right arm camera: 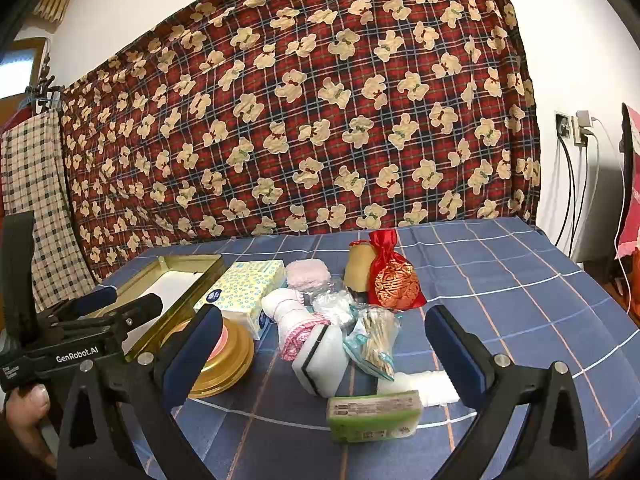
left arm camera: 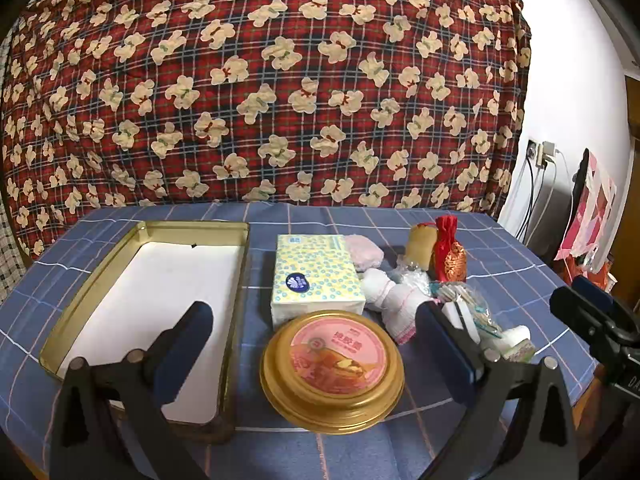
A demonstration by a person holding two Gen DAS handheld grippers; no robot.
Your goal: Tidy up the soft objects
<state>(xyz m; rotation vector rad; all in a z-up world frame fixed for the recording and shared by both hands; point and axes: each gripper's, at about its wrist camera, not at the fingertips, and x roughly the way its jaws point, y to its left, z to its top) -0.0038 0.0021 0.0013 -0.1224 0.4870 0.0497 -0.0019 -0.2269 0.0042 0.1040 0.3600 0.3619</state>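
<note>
A gold rectangular tin tray (left arm camera: 236, 280) with a white floor lies at the left (right arm camera: 188, 288). Beside it are a yellow dotted tissue pack (left arm camera: 316, 276) (right arm camera: 244, 288), a round gold tin (left arm camera: 332, 372) (right arm camera: 228, 360), a pink cloth (left arm camera: 364, 252) (right arm camera: 308, 274), rolled white towels (left arm camera: 384, 292) (right arm camera: 288, 308), a red pouch (left arm camera: 450, 256) (right arm camera: 394, 276), a white sponge (right arm camera: 320, 356), a bag of cotton swabs (right arm camera: 376, 340) and a green packet (right arm camera: 374, 414). My left gripper (left arm camera: 316, 344) is open above the round tin. My right gripper (right arm camera: 324, 344) is open above the sponge.
A blue checked cloth (right arm camera: 500, 288) covers the table. A red plaid quilt with bears (left arm camera: 260, 80) hangs behind. A yellow cylinder (right arm camera: 358, 266) stands by the pouch. Wall sockets with cables (right arm camera: 576, 128) are at the right. The left gripper also shows in the right wrist view (right arm camera: 100, 312).
</note>
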